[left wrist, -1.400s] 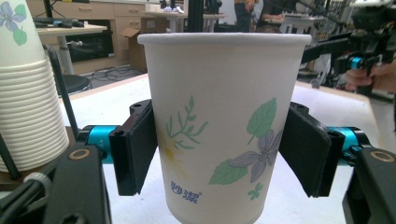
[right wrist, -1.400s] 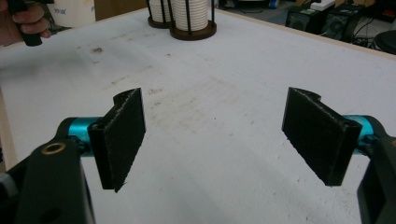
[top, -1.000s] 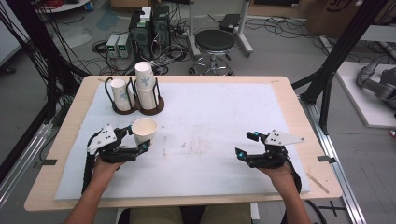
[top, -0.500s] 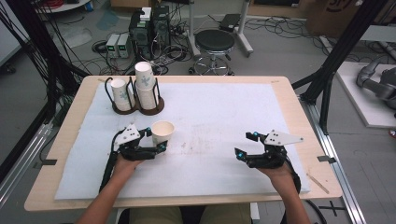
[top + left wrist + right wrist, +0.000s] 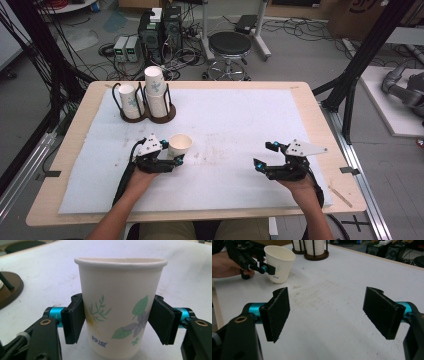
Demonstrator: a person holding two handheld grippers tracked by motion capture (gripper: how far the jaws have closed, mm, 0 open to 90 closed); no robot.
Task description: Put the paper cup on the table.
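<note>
A: High view puts the left gripper [image 5: 176, 161] at lower left of the frame, its jaws either side of a paper cup [image 5: 179, 145]. They have just been closing.

B: Left gripper view agrees: the cup [image 5: 120, 307] stands upright, a tapered white paper shape with a rolled rim and printed green leaves, and both flat black pads [image 5: 75, 320] press its sides. I cannot see inside it.

A: And the right gripper [image 5: 265, 157]?

B: Lower right of the high view, jaws spread wide with nothing between them. Its own view shows rough, foam-like black pads [image 5: 277, 312] on teal mounts above bare sheet.

A: Containers?

B: A dark wire holder [image 5: 146, 106] at upper left carries two stacks of matching cups [image 5: 155, 97].

A: Surface?

B: A wooden table [image 5: 320, 125] under a white sheet [image 5: 235, 125], scuffed with brown marks mid-frame. Beyond it, a black stool [image 5: 229, 45], cables and electronics boxes [image 5: 160, 27] sit on a grey floor.
</note>
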